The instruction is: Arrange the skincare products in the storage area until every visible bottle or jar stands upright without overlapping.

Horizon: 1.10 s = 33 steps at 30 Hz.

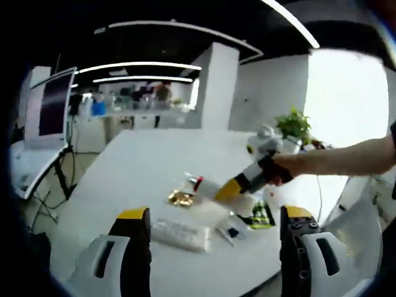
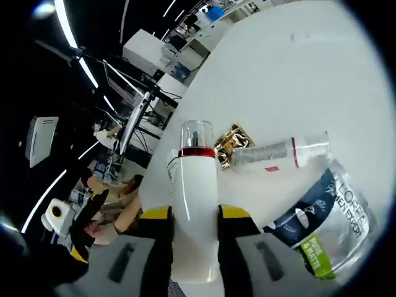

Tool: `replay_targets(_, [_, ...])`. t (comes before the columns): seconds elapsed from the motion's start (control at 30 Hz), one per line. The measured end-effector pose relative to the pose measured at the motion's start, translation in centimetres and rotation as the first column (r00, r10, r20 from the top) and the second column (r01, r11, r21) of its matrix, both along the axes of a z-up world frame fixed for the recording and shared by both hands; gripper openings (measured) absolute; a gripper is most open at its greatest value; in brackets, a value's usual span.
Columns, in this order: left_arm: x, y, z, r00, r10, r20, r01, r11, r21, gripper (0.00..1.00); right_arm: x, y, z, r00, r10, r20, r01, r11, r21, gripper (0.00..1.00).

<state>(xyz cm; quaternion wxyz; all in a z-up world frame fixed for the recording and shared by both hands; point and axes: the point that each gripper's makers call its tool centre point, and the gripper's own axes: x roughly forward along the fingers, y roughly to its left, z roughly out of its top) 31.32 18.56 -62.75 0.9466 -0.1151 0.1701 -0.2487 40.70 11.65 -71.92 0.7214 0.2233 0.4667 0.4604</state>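
My right gripper [image 2: 195, 215] is shut on a white bottle [image 2: 197, 185] with a red ring and a clear cap, held off the table. In the left gripper view the same bottle [image 1: 207, 185] points left, with the right gripper [image 1: 228, 189] and a person's hand [image 1: 279, 169] behind it. On the white table [image 2: 297, 74] a clear bottle [image 2: 275, 152] with a red band lies on its side next to a gold jar [image 2: 231, 140]. A ribbed white bottle [image 1: 179, 234] also lies flat. My left gripper [image 1: 213, 244] hangs open over the table's near edge, holding nothing.
A clear pouch with a dark and green label [image 2: 328, 216] lies flat by the bottles, seen too as the pouch [image 1: 262, 215]. A small sachet [image 1: 230, 232] lies near it. A potted plant [image 1: 294, 124] stands at the table's far right. A monitor [image 1: 52, 105] stands off to the left.
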Motion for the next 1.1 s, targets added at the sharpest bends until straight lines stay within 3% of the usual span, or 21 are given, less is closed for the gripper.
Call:
replay_targets(0.1, [0.8,-1.3,0.6,0.999,-0.037,-0.030,0.034,0.995,-0.095,0.71,-0.8,-0.9,1.3,1.000,-0.028,-0.001,0.028,0.996,0.084,0.26])
replay_targets(0.17, [1.9,-1.5,1.5,0.999,-0.034,-0.017,0.031,0.988,-0.154,0.67,-1.3,-1.6,2.2,0.999,-0.037,0.007,0.036,0.992,0.120,0.26])
replay_targets(0.2, [2.4,-1.5,1.4,0.999,-0.046,-0.013,0.044,0.988,-0.148,0.65,-1.6,-1.9,2.5,0.999,-0.037,0.016,0.035,0.991,0.129,0.26])
replay_targets(0.27, [3.4,-1.9,1.0,0.997,-0.076,0.013,0.077,0.995,-0.067,0.55,-2.1,-2.6,3.6,0.998,-0.037,0.052,0.028,0.986,0.164,0.26])
replay_targets(0.3, [4.1,-2.2,0.5,0.997,-0.072,-0.001,0.072,0.996,-0.045,0.51,-2.4,-2.8,3.9,0.998,-0.041,0.047,0.032,0.984,0.173,0.26])
replay_targets(0.33, [4.2,-2.9,0.6,0.995,-0.096,-0.020,0.094,0.993,-0.076,0.48,-2.5,-3.1,4.2,0.998,-0.045,0.048,0.035,0.982,0.185,0.26])
replay_targets(0.43, [5.0,-5.1,1.7,0.984,-0.173,-0.040,0.159,0.961,-0.227,0.54,-3.4,-3.7,5.3,0.996,-0.042,0.076,0.026,0.979,0.203,0.26])
replay_targets(0.63, [6.7,-8.0,1.7,0.969,-0.235,-0.069,0.208,0.937,-0.280,0.60,-6.1,-4.6,7.6,0.991,-0.055,0.125,0.019,0.962,0.271,0.26])
replay_targets(0.7, [6.5,-9.8,2.2,0.960,-0.273,-0.061,0.239,0.915,-0.326,0.65,-7.0,-5.0,8.7,0.986,-0.043,0.164,-0.011,0.948,0.317,0.26])
replay_targets(0.77, [6.5,-11.0,2.1,0.948,-0.306,-0.085,0.253,0.888,-0.383,0.65,-7.8,-5.3,9.2,0.987,-0.046,0.152,-0.010,0.936,0.351,0.26])
replay_targets(0.83, [6.5,-12.3,1.8,0.936,-0.339,-0.089,0.285,0.884,-0.370,0.62,-8.0,-5.8,9.4,0.987,-0.048,0.154,-0.011,0.932,0.362,0.26])
replay_targets(0.87, [6.2,-13.2,1.7,0.922,-0.379,-0.079,0.329,0.875,-0.355,0.63,-8.1,-5.8,9.5,0.987,-0.047,0.155,-0.013,0.931,0.364,0.26])
replay_targets(0.97, [6.3,-14.5,2.1,0.913,-0.403,-0.070,0.347,0.853,-0.390,0.60,-8.9,-6.1,9.9,0.985,-0.036,0.171,-0.031,0.928,0.371,0.26])
replay_targets(1.0, [6.2,-14.8,2.3,0.908,-0.413,-0.066,0.352,0.839,-0.414,0.55,-9.2,-6.3,10.1,0.984,-0.034,0.177,-0.035,0.926,0.376,0.26])
replay_targets(1.07, [5.3,-16.0,3.1,0.873,-0.485,-0.044,0.409,0.779,-0.476,0.48,-9.5,-6.7,10.3,0.980,-0.045,0.195,-0.035,0.922,0.386,0.26])
replay_targets(1.1, [4.8,-16.5,3.3,0.858,-0.513,-0.033,0.434,0.758,-0.487,0.41,-9.7,-6.8,10.3,0.979,-0.046,0.196,-0.035,0.920,0.390,0.26])
